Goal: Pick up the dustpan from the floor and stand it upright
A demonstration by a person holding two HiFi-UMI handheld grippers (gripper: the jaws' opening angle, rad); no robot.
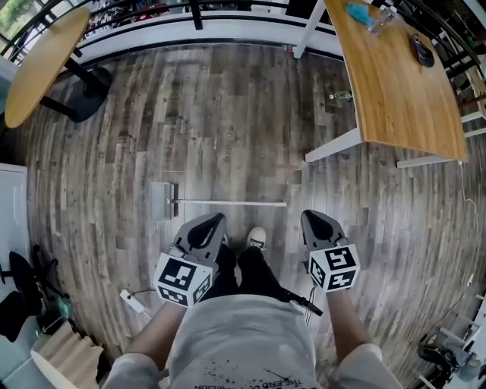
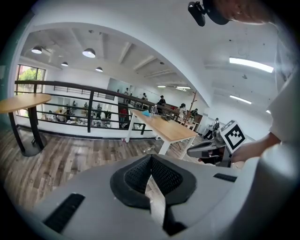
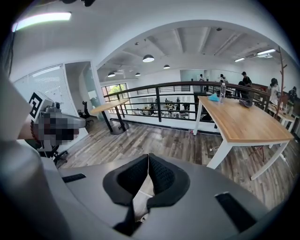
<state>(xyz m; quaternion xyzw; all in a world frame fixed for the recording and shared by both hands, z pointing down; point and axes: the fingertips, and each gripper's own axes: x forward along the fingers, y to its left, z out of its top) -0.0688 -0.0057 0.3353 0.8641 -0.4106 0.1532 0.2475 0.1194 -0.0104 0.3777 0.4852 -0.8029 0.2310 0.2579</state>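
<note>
The dustpan [image 1: 162,200] lies flat on the wooden floor in the head view, a grey pan with a long thin handle [image 1: 235,203] running off to the right. My left gripper [image 1: 218,219] hovers just below the handle, its jaws shut and empty. My right gripper [image 1: 307,218] hangs to the right of the handle's end, also shut with nothing in it. In the left gripper view the pads of the left gripper [image 2: 151,158] meet at their tips; in the right gripper view the right gripper [image 3: 148,156] looks the same. Neither gripper view shows the dustpan.
A long wooden table [image 1: 402,83] on white legs stands at the back right, with a bottle [image 1: 341,96] on the floor under it. A round table [image 1: 42,61] is at the back left, a railing [image 1: 190,19] behind. A power strip [image 1: 135,302] and a black chair [image 1: 19,300] lie near left.
</note>
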